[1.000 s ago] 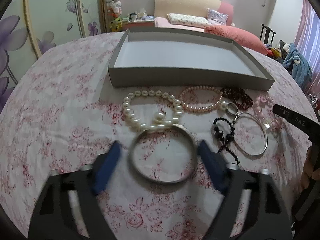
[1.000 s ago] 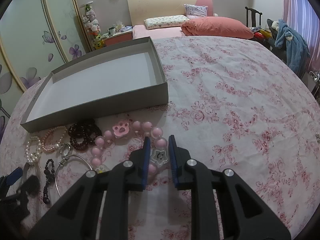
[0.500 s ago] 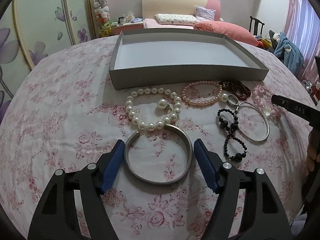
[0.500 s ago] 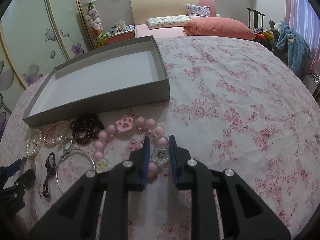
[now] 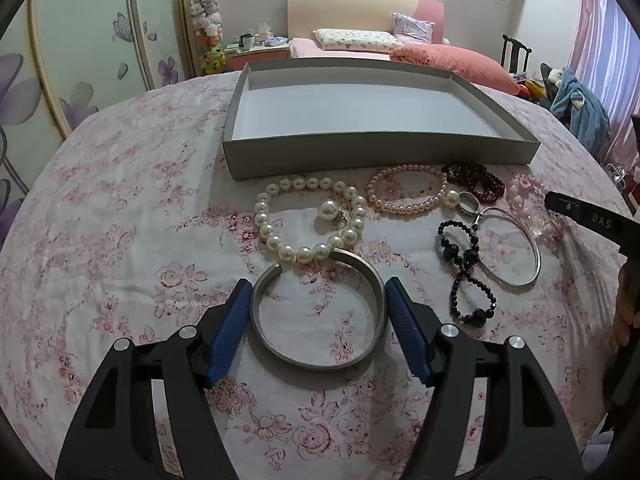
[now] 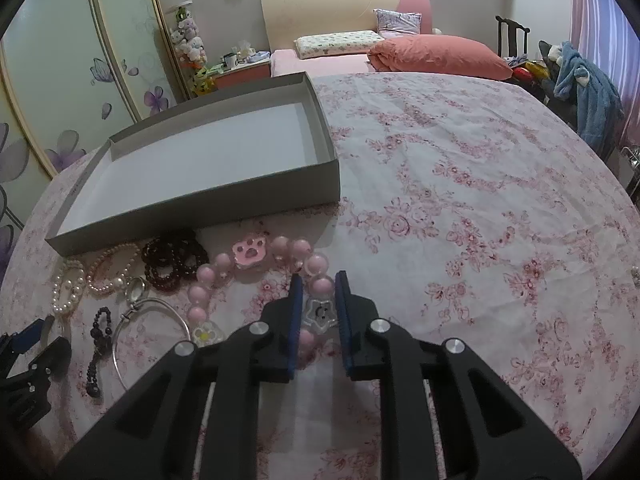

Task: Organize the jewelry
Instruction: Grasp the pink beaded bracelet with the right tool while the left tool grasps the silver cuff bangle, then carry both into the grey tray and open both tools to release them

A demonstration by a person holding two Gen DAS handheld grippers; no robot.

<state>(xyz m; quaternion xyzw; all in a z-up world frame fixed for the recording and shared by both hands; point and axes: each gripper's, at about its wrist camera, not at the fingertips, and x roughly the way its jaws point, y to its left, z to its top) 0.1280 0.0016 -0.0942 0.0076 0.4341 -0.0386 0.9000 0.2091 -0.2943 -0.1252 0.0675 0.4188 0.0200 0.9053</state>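
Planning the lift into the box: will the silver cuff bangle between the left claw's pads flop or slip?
The silver cuff bangle looks like rigid metal, so it probably keeps its shape. Its smooth rim may slip. The gap beside the white pearl bracelet might flex if squeezed.

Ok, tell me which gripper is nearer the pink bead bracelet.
Right. The right gripper straddles the pink bead bracelet at its star charm; the left gripper sits around the silver bangle, several pieces away.
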